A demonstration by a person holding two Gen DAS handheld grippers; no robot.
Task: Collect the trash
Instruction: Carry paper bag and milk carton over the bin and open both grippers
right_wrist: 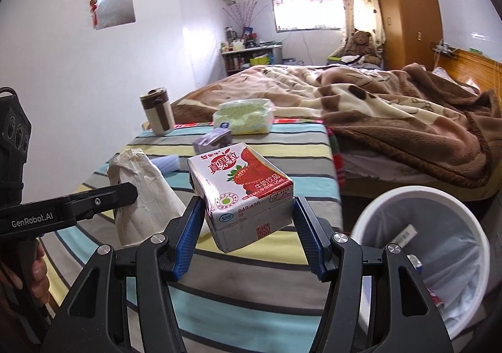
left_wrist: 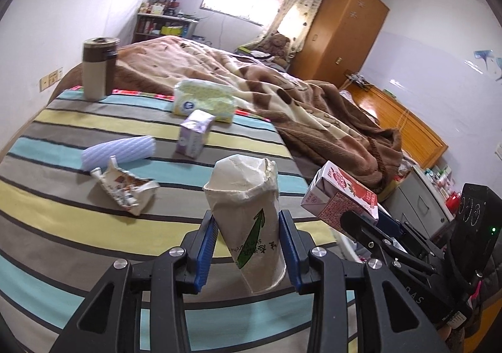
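Crumpled paper cup [left_wrist: 248, 221] pinched in left gripper [left_wrist: 248, 246], strawberry milk carton [right_wrist: 243, 192] clamped in right gripper [right_wrist: 248, 236] beside white lined bin [right_wrist: 433, 258]; purple carton [left_wrist: 194, 138], torn wrapper [left_wrist: 125, 188] left on striped bedcover [left_wrist: 47, 183].

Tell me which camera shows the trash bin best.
The right wrist view. The trash bin sits at lower right there, its white rim, liner and a few scraps inside all visible, just right of the milk carton held by the right gripper. The left wrist view does not show the bin at all.
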